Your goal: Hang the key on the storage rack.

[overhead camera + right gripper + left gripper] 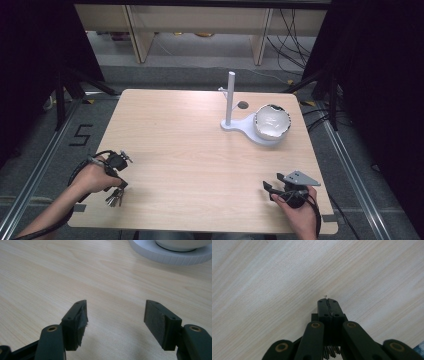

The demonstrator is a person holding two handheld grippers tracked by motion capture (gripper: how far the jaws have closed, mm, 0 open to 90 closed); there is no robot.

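Your right gripper (270, 188) sat open, empty — nearer the bowl (272, 121), which lay ahead, slightly right. Left gripper (114, 198) was shut, empty, far off.

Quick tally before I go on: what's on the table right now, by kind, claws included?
White stand with upright post: 1
White bowl on that stand's base: 1
Claws: 2, left claw shut on nothing, right claw open and empty
Total: 4
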